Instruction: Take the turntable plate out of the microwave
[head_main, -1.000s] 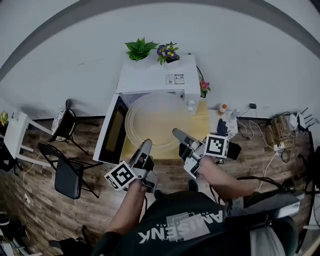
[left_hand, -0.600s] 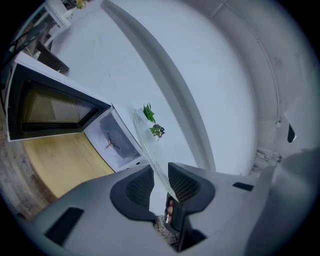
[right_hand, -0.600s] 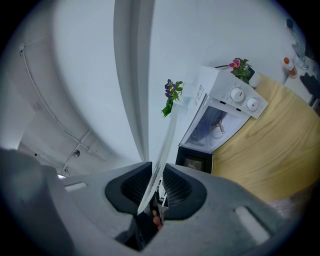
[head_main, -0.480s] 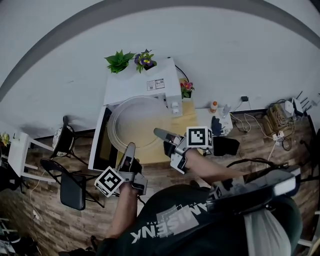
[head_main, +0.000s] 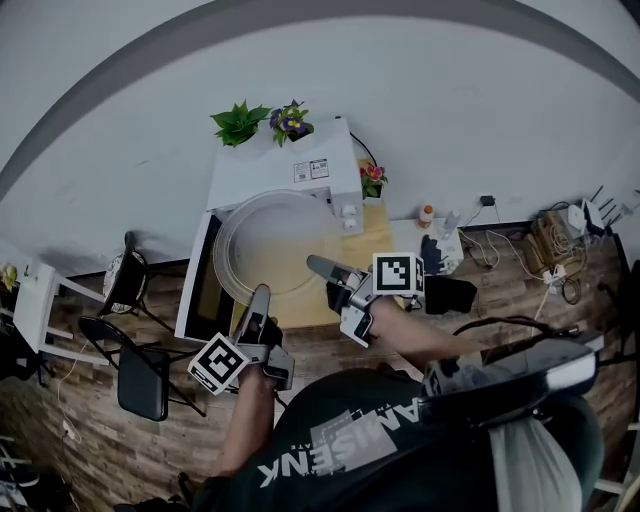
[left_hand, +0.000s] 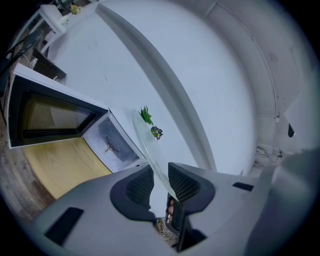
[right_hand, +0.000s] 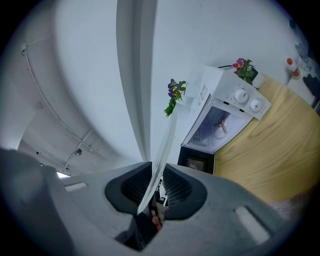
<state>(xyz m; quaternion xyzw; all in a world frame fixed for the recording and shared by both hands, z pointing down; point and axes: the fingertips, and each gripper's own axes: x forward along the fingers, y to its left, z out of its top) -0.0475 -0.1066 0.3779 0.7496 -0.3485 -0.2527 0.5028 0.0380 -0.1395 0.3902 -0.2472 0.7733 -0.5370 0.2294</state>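
Observation:
The round clear glass turntable plate (head_main: 272, 244) hangs in front of the open white microwave (head_main: 290, 165), above the wooden table (head_main: 385, 238). My left gripper (head_main: 258, 303) is shut on its near left rim. My right gripper (head_main: 322, 268) is shut on its near right rim. In the left gripper view the plate (left_hand: 150, 145) runs edge-on between the pads of the left gripper (left_hand: 160, 182), and the bare cavity (left_hand: 112, 147) shows its drive hub. In the right gripper view the plate (right_hand: 165, 142) runs edge-on through the right gripper (right_hand: 152, 182).
The microwave door (head_main: 197, 285) stands open to the left. Two potted plants (head_main: 240, 122) sit on top of the microwave and a flower pot (head_main: 373, 178) stands beside it. Small bottles (head_main: 428, 214) stand at the table's right end. Black chairs (head_main: 140, 372) and floor cables (head_main: 555, 240) surround it.
The head view has swung, so the microwave and plate now sit further left. My left gripper has risen a little with the plate's rim. Both grips hold unchanged.

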